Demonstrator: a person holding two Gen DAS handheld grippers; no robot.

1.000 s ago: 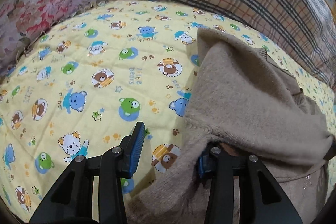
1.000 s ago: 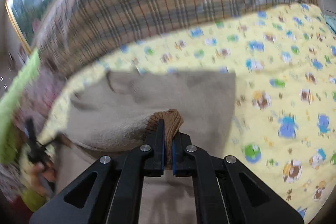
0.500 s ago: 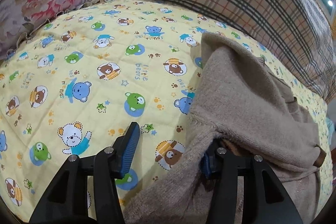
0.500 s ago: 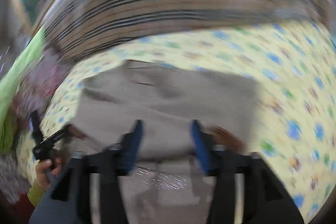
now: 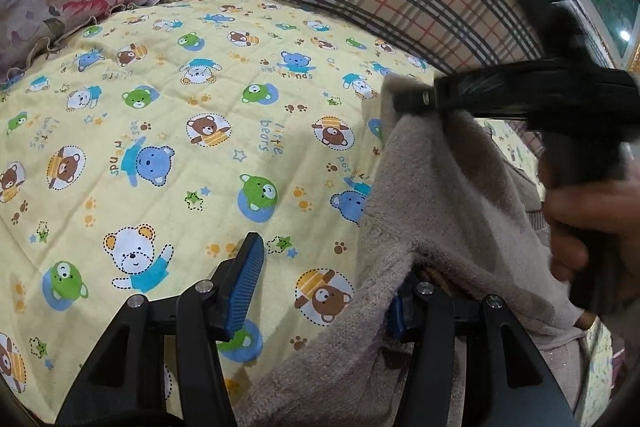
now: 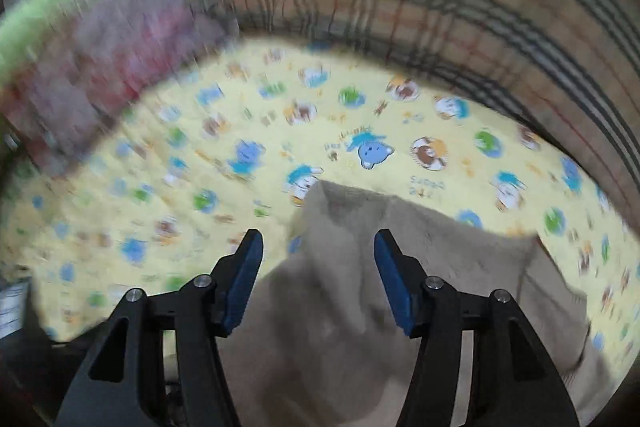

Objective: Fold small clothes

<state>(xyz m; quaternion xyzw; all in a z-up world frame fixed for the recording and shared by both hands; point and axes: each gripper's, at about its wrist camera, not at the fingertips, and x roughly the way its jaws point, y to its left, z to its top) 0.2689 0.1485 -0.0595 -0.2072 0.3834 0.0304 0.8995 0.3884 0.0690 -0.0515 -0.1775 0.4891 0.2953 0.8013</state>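
My left gripper [image 5: 324, 279] gapes, one finger under the beige garment [image 5: 448, 211]; my right gripper [image 6: 318, 277] stands wide above it, gripping nothing.

Blurred beige garment [image 6: 360, 287], perhaps fleece, between parted blue pads [image 6: 244, 279]

The left gripper [image 5: 320, 287] points down at a slant, its jaws parted, the left finger [image 5: 244, 283] bare and the right one half buried. The right gripper [image 6: 318, 277] tilts steeply down with its blue pads [image 6: 390, 279] well apart and nothing pinched between them. The person's right hand [image 5: 588, 219] grasps its handle, far right in the left wrist view.
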